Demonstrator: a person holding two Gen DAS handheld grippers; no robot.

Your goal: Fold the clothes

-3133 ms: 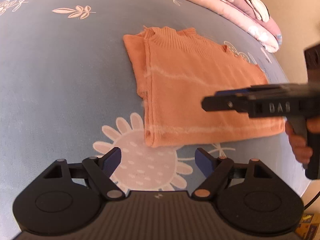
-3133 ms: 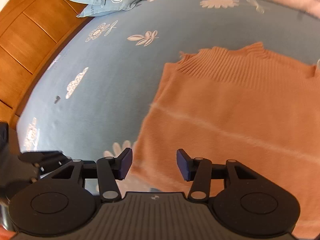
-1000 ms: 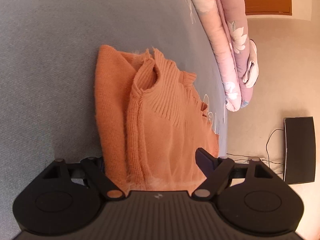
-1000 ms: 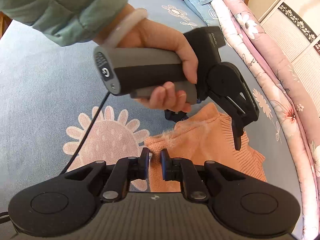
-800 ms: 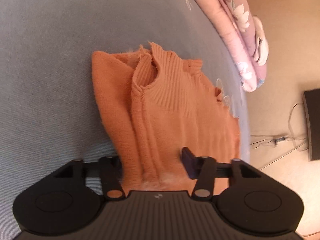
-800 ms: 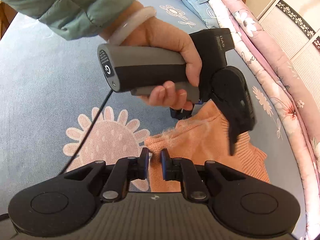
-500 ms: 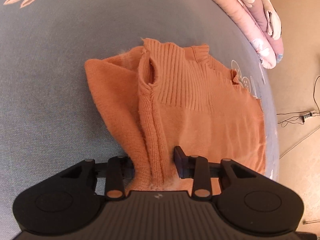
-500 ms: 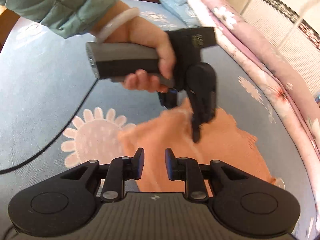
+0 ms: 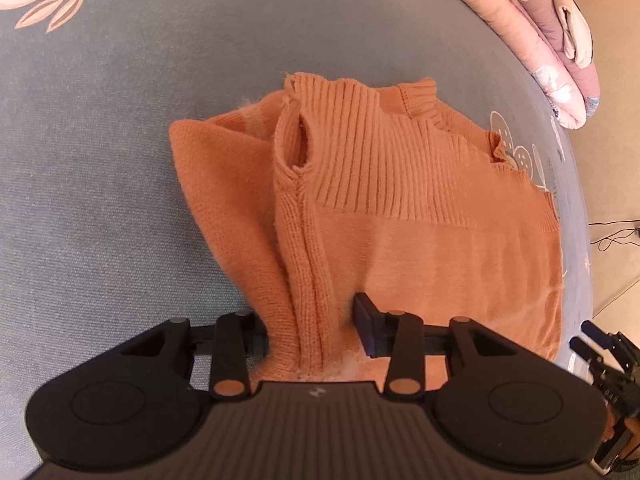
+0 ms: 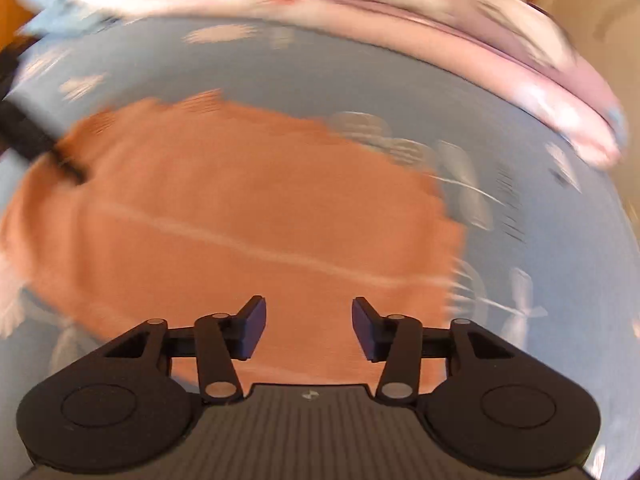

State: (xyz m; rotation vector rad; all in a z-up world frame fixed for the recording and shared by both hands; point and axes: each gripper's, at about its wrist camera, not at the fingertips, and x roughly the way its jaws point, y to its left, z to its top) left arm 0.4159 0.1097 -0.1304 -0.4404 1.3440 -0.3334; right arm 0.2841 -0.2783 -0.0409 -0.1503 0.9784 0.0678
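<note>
Blue-grey bedsheet point(image 9: 120, 152) printed with pale flowers stretches under everything, with a rolled pink floral quilt point(image 9: 552, 40) along its far edge. On it lies the orange knitted sweater point(image 9: 420, 216), already doubled over, ribbed collar away from me and the fold running along its left side.

My left gripper point(image 9: 310, 328) has that bunched left edge gathered between its jaws; they are opening slightly at this moment, yet the knit fills the gap and the pads look pressed on it, so I judge I am holding it. My right gripper point(image 10: 308, 328) hangs above the sweater's lower right part, jaws opening with nothing between them. Its view is heavily smeared, so I cannot make out the hem clearly; it also shows at the lower right of the left view point(image 9: 596, 344).

As I read it, the step is taking a second hold for the next fold. To do it well I should keep the left pinch firm enough that the thick layers do not slip, bring the right down onto the near right corner, catch every layer together, then lift both hands evenly so the edges meet square.
</note>
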